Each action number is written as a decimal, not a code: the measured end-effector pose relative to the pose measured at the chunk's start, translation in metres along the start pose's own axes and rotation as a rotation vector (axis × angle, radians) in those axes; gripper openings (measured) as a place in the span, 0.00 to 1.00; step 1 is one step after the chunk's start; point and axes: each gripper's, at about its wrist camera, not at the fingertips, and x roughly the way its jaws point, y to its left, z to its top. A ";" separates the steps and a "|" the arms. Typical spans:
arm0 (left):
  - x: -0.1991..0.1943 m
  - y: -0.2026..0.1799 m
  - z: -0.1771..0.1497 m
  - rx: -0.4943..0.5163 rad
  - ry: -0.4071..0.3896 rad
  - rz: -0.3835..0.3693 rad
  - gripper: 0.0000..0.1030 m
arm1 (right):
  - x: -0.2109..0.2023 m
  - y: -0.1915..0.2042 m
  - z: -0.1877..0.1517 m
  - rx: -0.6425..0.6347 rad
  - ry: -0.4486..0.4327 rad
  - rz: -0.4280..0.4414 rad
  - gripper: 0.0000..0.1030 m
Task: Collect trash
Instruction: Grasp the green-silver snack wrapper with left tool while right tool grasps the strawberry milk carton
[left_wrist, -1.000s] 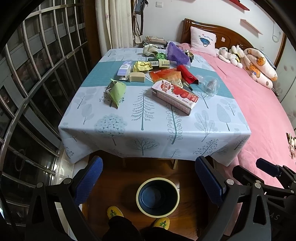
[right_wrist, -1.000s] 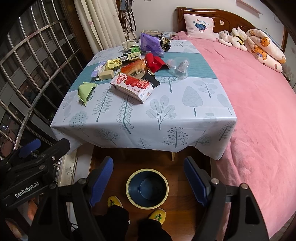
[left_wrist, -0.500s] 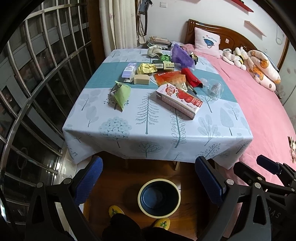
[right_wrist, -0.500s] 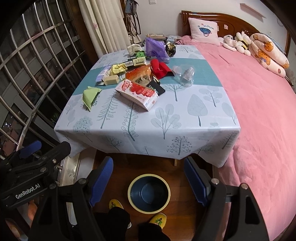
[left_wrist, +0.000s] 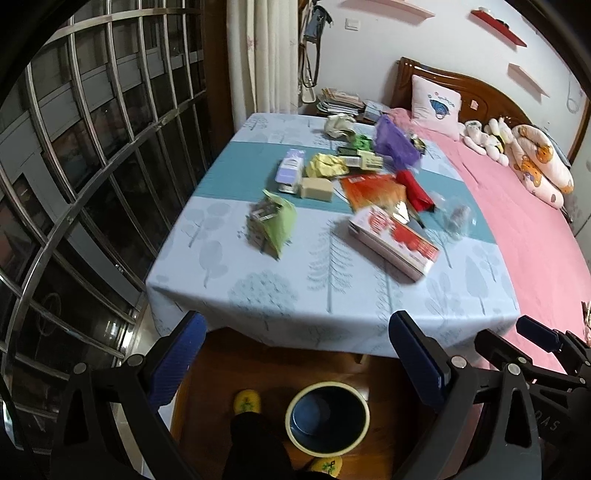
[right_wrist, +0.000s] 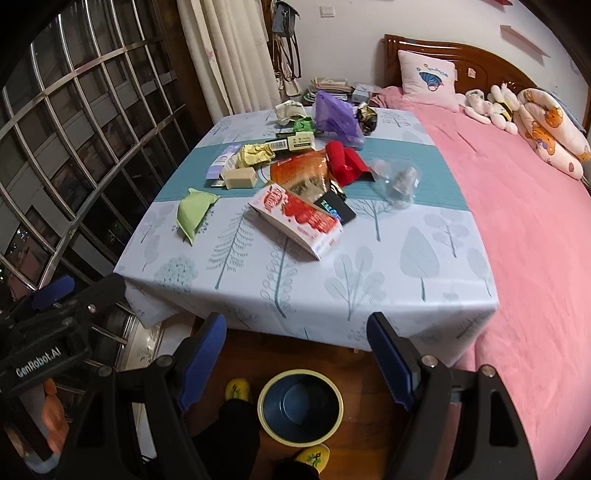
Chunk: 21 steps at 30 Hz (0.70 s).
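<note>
Trash lies scattered on a table with a tree-print cloth (left_wrist: 332, 291) (right_wrist: 369, 280): a red-and-white carton (left_wrist: 393, 240) (right_wrist: 295, 219), a green packet (left_wrist: 277, 221) (right_wrist: 194, 210), a crumpled clear plastic cup (right_wrist: 397, 181), a red wrapper (right_wrist: 345, 162), a purple bag (right_wrist: 336, 116) and several small boxes. A blue bin with a cream rim (left_wrist: 327, 417) (right_wrist: 300, 405) stands on the floor in front of the table. My left gripper (left_wrist: 295, 358) and right gripper (right_wrist: 295, 350) hover above the bin, short of the table edge. Both are open and hold nothing.
A pink bed (right_wrist: 517, 221) with a pillow and plush toys runs along the table's right side. A metal window grille (left_wrist: 74, 184) curves along the left, with curtains behind. A person's feet in yellow slippers (right_wrist: 238, 389) flank the bin on the wooden floor.
Both cameras have tilted up and moved a little towards the table; the table and trash sit lower and larger in view. The grippers stay open and empty.
</note>
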 end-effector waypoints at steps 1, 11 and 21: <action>0.005 0.003 0.006 -0.005 0.006 0.000 0.96 | 0.004 0.001 0.005 0.004 0.003 0.002 0.77; 0.091 0.055 0.080 -0.080 0.199 -0.113 0.96 | 0.065 0.020 0.061 -0.134 0.009 -0.096 0.77; 0.198 0.077 0.119 -0.148 0.420 -0.203 0.96 | 0.139 0.029 0.095 -0.279 0.125 -0.129 0.77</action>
